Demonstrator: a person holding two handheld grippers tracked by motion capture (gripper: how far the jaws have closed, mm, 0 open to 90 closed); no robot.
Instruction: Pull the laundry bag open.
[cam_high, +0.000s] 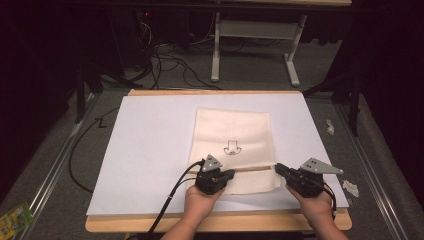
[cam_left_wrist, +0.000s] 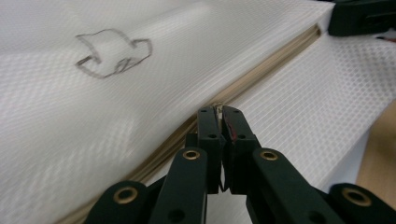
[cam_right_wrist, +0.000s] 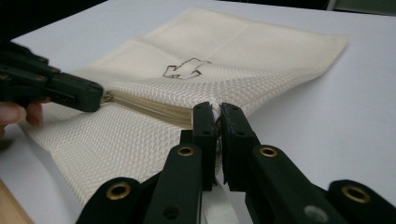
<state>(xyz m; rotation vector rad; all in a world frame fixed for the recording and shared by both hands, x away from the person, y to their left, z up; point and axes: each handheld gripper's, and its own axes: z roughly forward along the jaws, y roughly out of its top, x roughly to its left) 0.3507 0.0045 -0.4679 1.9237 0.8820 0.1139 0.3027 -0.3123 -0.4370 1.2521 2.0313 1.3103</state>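
A white-topped table (cam_high: 150, 150) carries a cream mesh laundry bag (cam_high: 232, 130) lying flat, reaching from the middle of the table toward its near edge. A tan zipper (cam_high: 255, 168) runs across the bag close to that near edge. The left tongs (cam_high: 231, 174) are pinched tight on the small metal zipper pull (cam_left_wrist: 217, 105), partway along the zipper. The right tongs (cam_high: 278, 168) are clamped on the bag's edge at the zipper's right end.

A dim lab: white work board (cam_high: 150, 145) on a table, loose cables (cam_high: 170, 62) across grey carpet, metal floor rails (cam_high: 55, 165).
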